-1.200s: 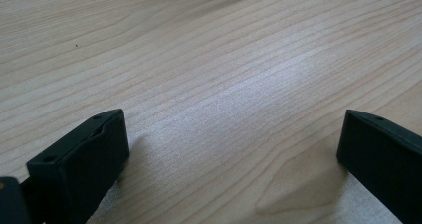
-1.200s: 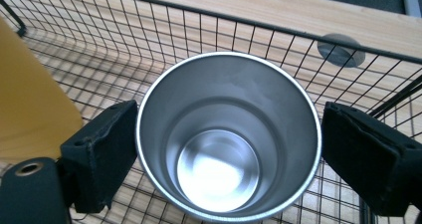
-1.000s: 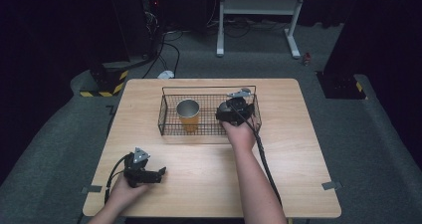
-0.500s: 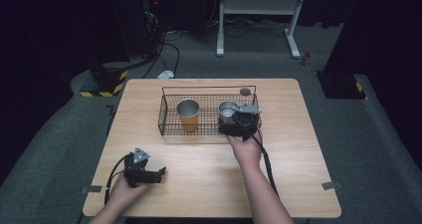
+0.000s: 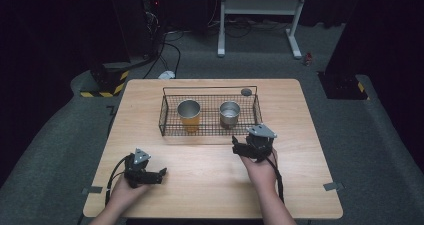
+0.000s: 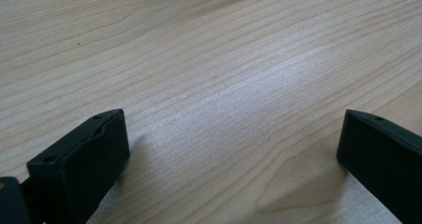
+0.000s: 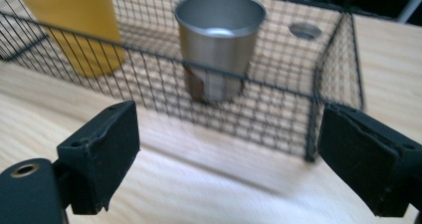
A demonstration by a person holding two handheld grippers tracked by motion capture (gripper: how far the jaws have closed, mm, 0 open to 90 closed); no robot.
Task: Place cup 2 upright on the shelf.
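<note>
Hovering right tool (image 5: 243,147) empty, near basket (image 5: 209,130).

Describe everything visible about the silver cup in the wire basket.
The silver cup is a plain, brushed-metal tumbler, tapering toward its base, open-topped and apparently empty. It stands upright on the floor of the black wire basket, in the right half, apart from the yellow cup. No gripper touches it.

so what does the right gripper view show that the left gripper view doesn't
The right gripper view has the wire basket with a silver cup and a yellow cup standing in it, plus a round hole in the tabletop beyond. The left gripper view has bare wood grain between its jaws. Both share the wooden table and an open gripper holding nothing.
</note>
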